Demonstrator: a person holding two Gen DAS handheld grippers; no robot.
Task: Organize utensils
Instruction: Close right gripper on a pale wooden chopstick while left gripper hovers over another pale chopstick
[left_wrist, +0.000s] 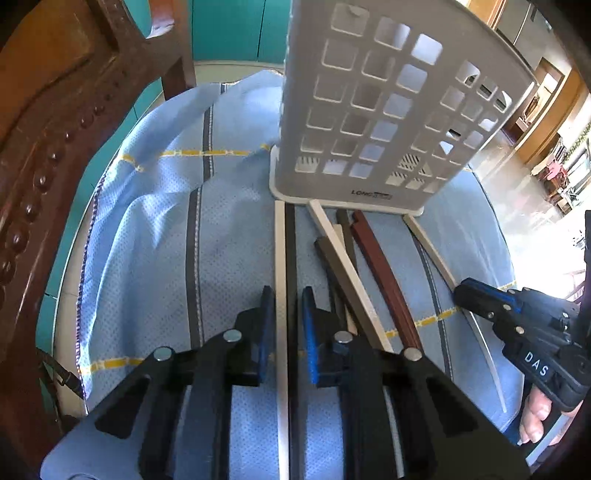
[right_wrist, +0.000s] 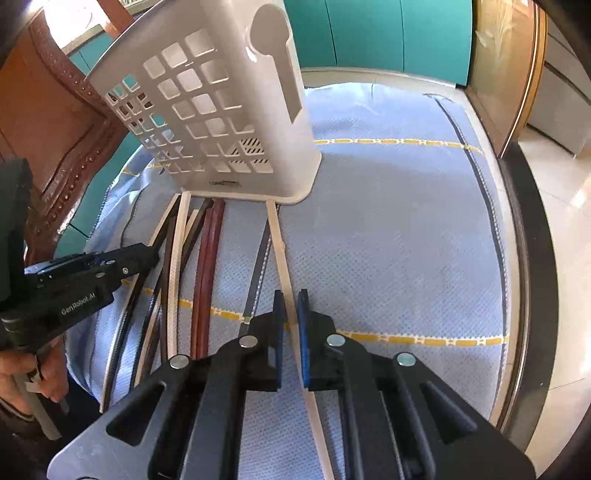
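Several chopsticks lie on a blue cloth (left_wrist: 147, 240) in front of a white perforated utensil holder (left_wrist: 369, 110) (right_wrist: 221, 110). My left gripper (left_wrist: 289, 295) is shut on a cream chopstick (left_wrist: 280, 240) and a dark chopstick (left_wrist: 290, 240) lying side by side. To their right lie a grey-beige chopstick (left_wrist: 351, 280) and a red-brown pair (left_wrist: 380, 266) (right_wrist: 207, 277). My right gripper (right_wrist: 291, 295) is shut on a single cream chopstick (right_wrist: 277, 236) whose far end touches the holder's base. In the left wrist view the right gripper (left_wrist: 458, 291) sits over that same stick (left_wrist: 432, 247).
A carved wooden chair (left_wrist: 55, 110) (right_wrist: 55, 129) stands close behind the table on the left. The round table's rim (right_wrist: 524, 258) curves along the right, with tiled floor beyond. Teal cabinets are at the back. A hand (left_wrist: 535, 417) holds the right gripper's handle.
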